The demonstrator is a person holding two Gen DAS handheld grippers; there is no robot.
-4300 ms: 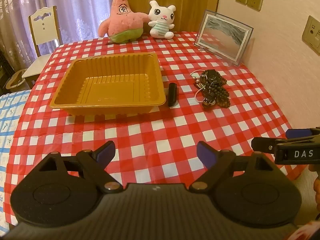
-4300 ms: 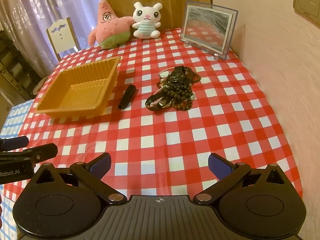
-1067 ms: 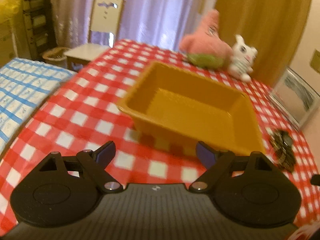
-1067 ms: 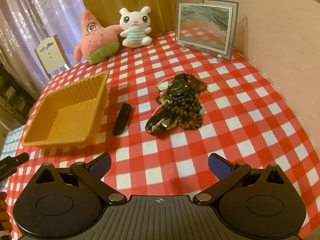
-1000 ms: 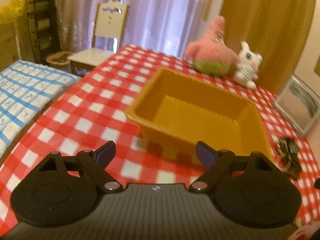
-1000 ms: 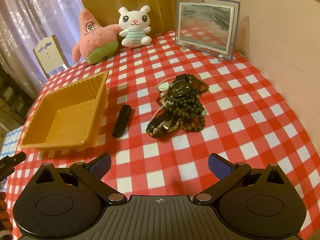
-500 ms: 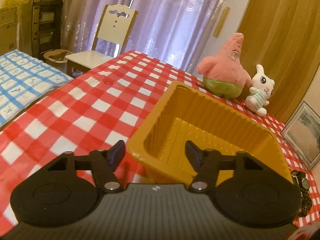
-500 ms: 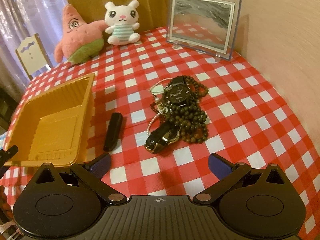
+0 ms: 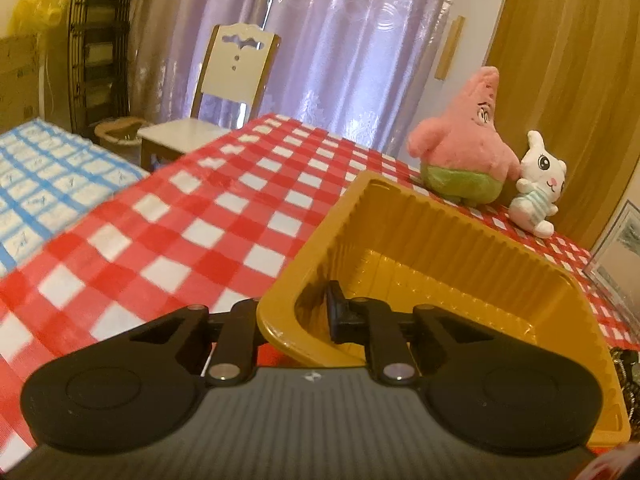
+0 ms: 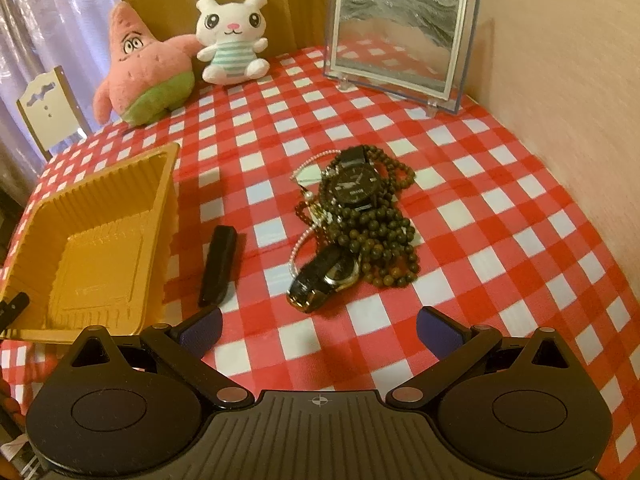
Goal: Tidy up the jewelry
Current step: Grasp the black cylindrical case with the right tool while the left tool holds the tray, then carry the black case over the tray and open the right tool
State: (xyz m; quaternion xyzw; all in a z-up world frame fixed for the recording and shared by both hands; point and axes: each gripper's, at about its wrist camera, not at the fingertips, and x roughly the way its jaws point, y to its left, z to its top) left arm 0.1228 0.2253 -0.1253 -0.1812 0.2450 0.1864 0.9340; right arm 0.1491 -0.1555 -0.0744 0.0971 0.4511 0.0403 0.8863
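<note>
Jewelry (image 10: 360, 224) lies heaped on the red-and-white checked tabletop (image 10: 500, 240): dark bead strands, a thin pearl-like strand, a black-faced watch (image 10: 354, 186) on top and a gold-cased watch (image 10: 326, 278) at the near edge. Just left of the heap, apart from it, a small black bar (image 10: 219, 266) lies between it and the yellow tray (image 10: 160, 208), which holds nothing.

Left tool (image 9: 298, 312) sits at the tray's near corner (image 9: 276, 320), its jaws closing with the rim between them, one finger inside the tray and one outside, the pads pressing on the wall. Right tool (image 10: 318, 326) hovers above bare cloth in front of the heap, jaws wide apart and holding nothing; no object lies between it and the gold-cased watch.

At the far edge stand a pink star plush (image 10: 146, 68) and a white bunny plush (image 10: 232, 38) touching each other, and a framed picture (image 10: 400, 36) near the wall. A pale wooden chair (image 9: 236, 76) stands beyond the tabletop before lilac curtains (image 9: 340, 40).
</note>
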